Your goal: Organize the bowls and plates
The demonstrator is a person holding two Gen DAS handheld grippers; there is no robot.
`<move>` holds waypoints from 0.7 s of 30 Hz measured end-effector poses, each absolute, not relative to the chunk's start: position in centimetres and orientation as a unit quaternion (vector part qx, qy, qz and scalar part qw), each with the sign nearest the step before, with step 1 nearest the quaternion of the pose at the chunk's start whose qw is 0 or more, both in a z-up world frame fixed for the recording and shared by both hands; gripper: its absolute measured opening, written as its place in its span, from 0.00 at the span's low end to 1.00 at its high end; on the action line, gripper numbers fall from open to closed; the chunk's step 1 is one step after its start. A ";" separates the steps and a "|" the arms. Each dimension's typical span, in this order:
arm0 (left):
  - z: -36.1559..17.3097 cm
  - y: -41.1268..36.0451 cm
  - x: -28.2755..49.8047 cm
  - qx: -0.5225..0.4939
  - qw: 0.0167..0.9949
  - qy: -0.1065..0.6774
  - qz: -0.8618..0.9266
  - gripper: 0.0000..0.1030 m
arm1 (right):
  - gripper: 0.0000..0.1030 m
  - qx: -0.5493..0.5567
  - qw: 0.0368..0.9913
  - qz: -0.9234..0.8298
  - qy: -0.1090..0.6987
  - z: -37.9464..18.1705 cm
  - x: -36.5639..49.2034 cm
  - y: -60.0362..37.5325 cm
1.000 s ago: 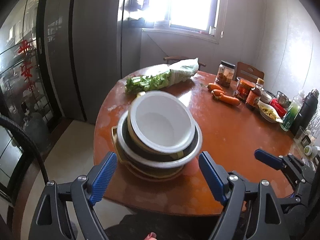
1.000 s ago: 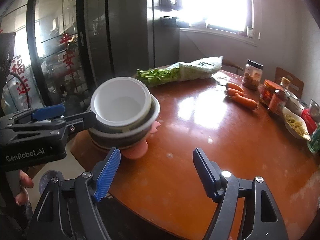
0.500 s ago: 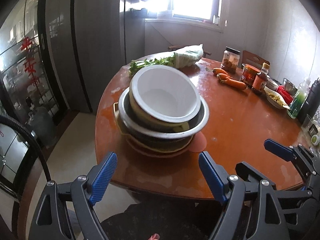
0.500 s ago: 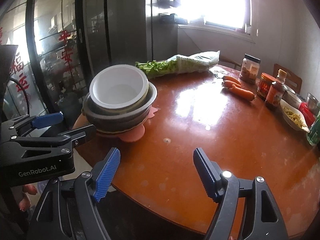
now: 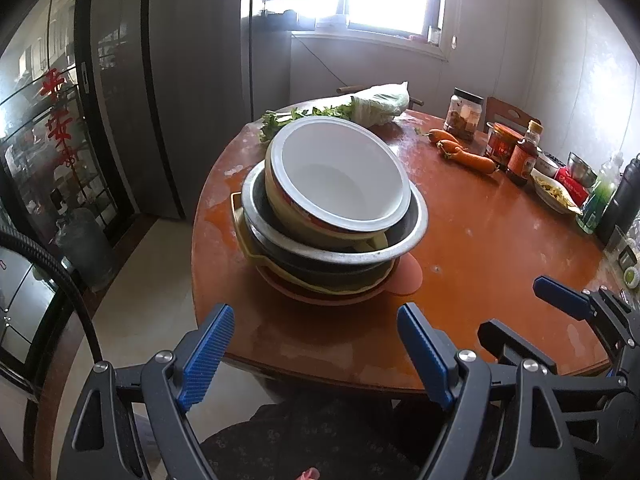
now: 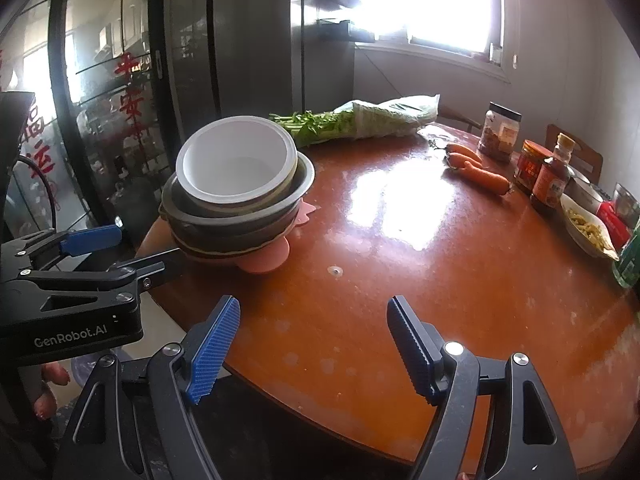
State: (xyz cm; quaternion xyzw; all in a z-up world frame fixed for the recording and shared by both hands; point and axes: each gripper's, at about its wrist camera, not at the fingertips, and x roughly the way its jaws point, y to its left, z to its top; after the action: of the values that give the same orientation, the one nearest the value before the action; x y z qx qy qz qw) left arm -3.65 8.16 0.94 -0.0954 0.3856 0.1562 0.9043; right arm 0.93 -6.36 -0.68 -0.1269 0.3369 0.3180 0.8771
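Right now the round table point(image 5: 480, 240) carries my whole worry: the stack of bowls and plates point(image 5: 332, 216) sits at its left edge, close to the rim, with floor below. From my seat, a clumsy nudge could slide it off. Next down, the steel bowl point(image 5: 416, 216) holds the white bowl point(image 5: 340, 172) tilted, not seated flat, so I judge a bump could tip it out. Under them the pink plate point(image 5: 408, 276) pokes out on the table's inner side and could snag a finger. My left gripper point(image 5: 312, 356) and right gripper point(image 6: 312, 344) both stand wide apart, holding nothing, near the table's front edge, short of the stack.
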 end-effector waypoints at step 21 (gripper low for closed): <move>0.8 8.0 -3.7 -0.093 0.903 0.389 0.153 0.81 | 0.75 -0.129 0.881 0.307 0.336 -0.6 0.6 -6.7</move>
State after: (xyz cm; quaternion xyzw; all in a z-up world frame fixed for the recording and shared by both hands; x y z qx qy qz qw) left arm -3.68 8.05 0.78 -0.0934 0.3894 0.1534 0.9034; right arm 0.58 -6.68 -0.57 -0.1285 0.3362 0.3070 0.8810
